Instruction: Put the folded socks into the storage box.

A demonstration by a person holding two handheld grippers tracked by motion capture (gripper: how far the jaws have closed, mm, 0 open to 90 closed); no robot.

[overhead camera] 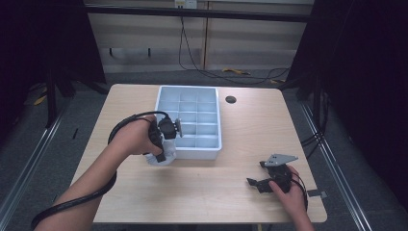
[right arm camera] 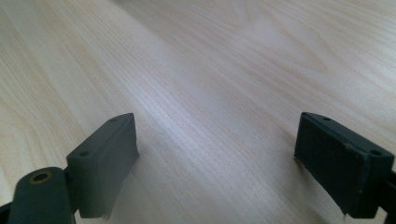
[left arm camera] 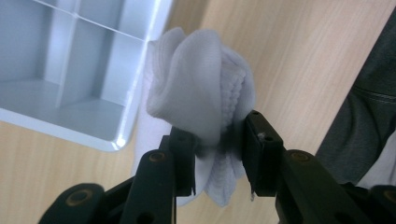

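Left gripper view: left claw (left arm camera: 212, 156) clamped on a bundle of white cloth (left arm camera: 201, 88), both jaws pressed into its lower folds, the bulk bulging beyond the tips. Past the cloth and to the claw's left, corner of a pale blue divider tray (left arm camera: 119, 140), the near compartments showing bare floors. Cloth just against the tray's outer wall; touching or not, hard to tell. Under everything, light wood worktop (left arm camera: 303, 56). At the right edge beyond the claw, a grey sleeve.

High view: left claw (overhead camera: 161, 153) pointing down at the near left corner of the tray (overhead camera: 217, 120), white cloth (overhead camera: 166, 160) bunched beneath it on the worktop (overhead camera: 207, 187), outside the tray. Tray split into a grid of small compartments, every visible one with nothing inside. Right claw (overhead camera: 255, 183) well apart from the tray, low over the near right part of the worktop, grey three-cornered plate on top, hand wrapped around the grip.

Right gripper view: right claw (right arm camera: 215, 163) spread wide, jaws far apart, bare wood grain between and ahead of them, nothing gripped.
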